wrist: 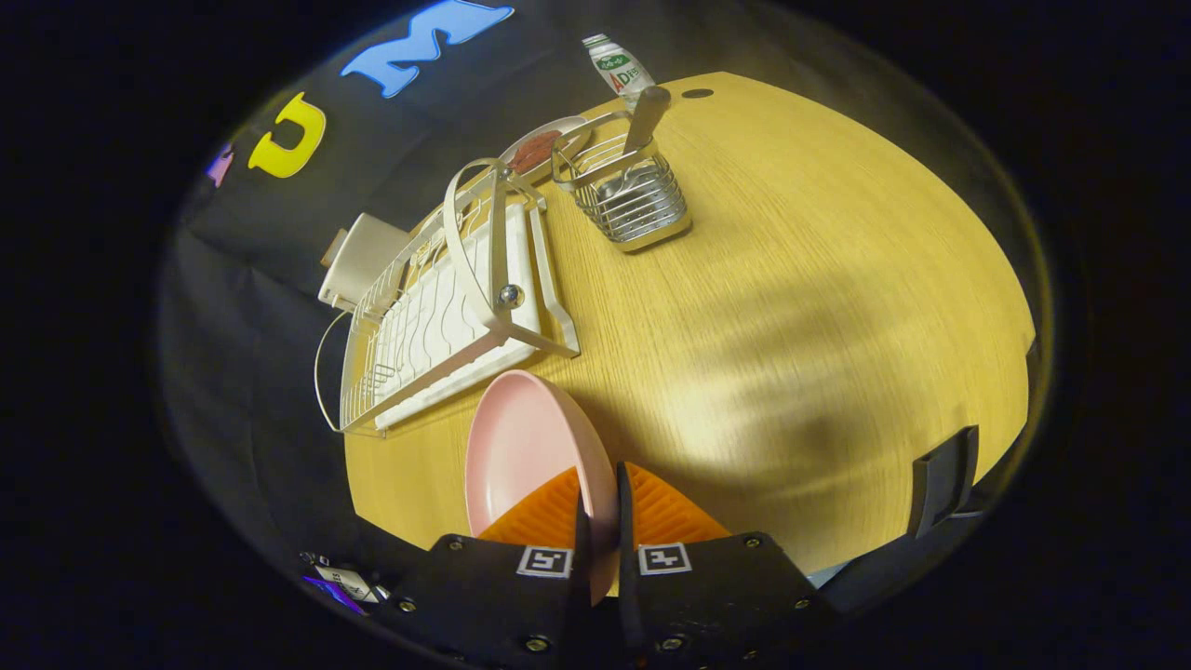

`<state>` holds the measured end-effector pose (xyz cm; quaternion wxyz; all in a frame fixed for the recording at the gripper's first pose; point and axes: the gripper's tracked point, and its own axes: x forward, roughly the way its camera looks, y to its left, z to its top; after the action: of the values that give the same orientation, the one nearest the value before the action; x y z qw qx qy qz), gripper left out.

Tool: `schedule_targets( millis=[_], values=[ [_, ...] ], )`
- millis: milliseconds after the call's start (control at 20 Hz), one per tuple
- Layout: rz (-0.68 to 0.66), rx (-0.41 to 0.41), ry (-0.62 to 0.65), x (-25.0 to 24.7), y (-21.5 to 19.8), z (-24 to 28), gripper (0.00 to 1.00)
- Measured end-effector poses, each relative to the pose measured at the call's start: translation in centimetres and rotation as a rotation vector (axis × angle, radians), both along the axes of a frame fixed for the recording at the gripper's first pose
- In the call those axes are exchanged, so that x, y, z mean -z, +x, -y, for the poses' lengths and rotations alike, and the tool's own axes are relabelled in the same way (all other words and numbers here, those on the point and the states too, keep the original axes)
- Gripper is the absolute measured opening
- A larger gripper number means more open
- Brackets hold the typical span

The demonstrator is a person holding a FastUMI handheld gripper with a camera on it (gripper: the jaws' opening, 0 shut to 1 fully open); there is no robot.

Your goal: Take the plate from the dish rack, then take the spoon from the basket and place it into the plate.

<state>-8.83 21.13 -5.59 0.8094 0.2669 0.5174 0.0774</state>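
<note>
Pink plate [526, 447] pinched on edge by the hand-held gripper [598, 521].
White dish rack [447, 316] just beyond; bare worktop [819, 307] lies alongside.

The gripper [600, 507] pinches the pink plate's [521, 447] rim — held above the table [791, 307], beside the dish rack [447, 307].

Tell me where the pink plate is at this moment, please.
In the gripper view, the pink plate is clamped on edge between the gripper fingers, held above the wooden table just in front of the white dish rack.
</note>
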Motion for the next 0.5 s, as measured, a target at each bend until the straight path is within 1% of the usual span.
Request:
schedule_targets(
  millis=[150, 200, 250, 300, 350, 400, 500],
  values=[
    [-0.039, 0.021, 0.068, 1.0, 0.1, -0.1, 0.12],
    [-0.049, 0.019, 0.048, 1.7, 0.1, 0.1, 0.13],
    [-0.044, 0.002, 0.015, 2.0, -0.2, 0.8, 0.16],
    [-0.029, -0.018, -0.008, 2.0, -0.2, 1.2, 0.16],
    [-0.010, -0.033, -0.007, 1.6, -0.1, 1.5, 0.15],
    [0.001, -0.038, 0.009, 1.2, 0.0, 1.5, 0.17],
    [0.035, -0.036, 0.011, 0.5, 0.4, 2.0, 0.17]
  ],
)
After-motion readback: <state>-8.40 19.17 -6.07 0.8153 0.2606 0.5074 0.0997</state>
